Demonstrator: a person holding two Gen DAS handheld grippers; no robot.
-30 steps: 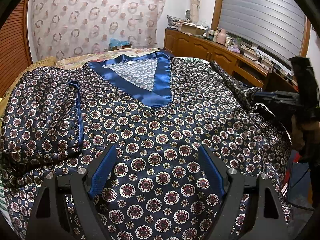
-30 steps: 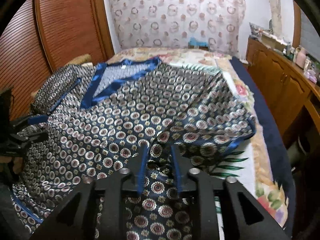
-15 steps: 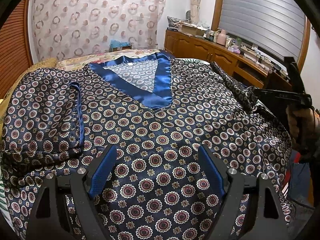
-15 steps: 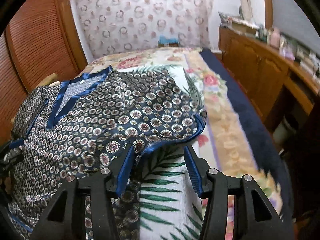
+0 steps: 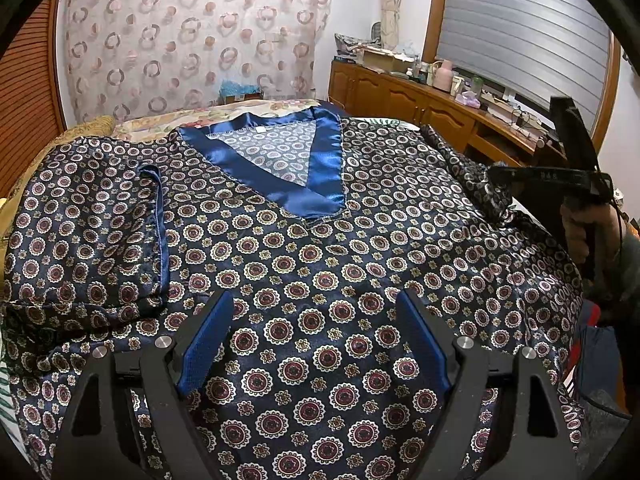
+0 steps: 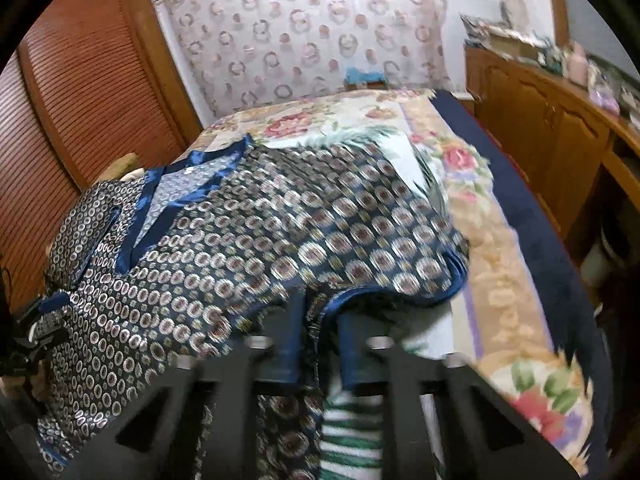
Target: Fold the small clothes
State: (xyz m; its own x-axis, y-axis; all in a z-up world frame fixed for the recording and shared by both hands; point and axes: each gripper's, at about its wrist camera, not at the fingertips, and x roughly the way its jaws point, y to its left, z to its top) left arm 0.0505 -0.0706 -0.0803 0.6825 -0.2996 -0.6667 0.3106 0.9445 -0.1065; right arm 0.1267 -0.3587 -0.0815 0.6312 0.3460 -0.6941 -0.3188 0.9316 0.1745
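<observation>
A navy patterned satin top (image 5: 320, 248) with a blue V-neck band (image 5: 320, 168) lies spread on the bed. Its left sleeve (image 5: 92, 240) is folded in over the body. My left gripper (image 5: 316, 336) hovers open over the lower front of the top, holding nothing. In the right wrist view the top (image 6: 280, 240) fills the left half. My right gripper (image 6: 320, 332) is shut on the blue-trimmed edge of the right sleeve (image 6: 400, 276), at the top's right side. The right gripper also shows in the left wrist view (image 5: 560, 180) at the sleeve.
A floral bedspread (image 6: 500, 280) and a navy blanket strip (image 6: 540, 240) lie to the right of the top. A wooden cabinet (image 5: 420, 100) with clutter runs along the right wall. A slatted wooden door (image 6: 80, 120) stands to the left.
My right gripper let go, opened beside the sleeve hem half a second ago, and has now closed on the sleeve's trimmed edge. The left gripper has stayed open and still.
</observation>
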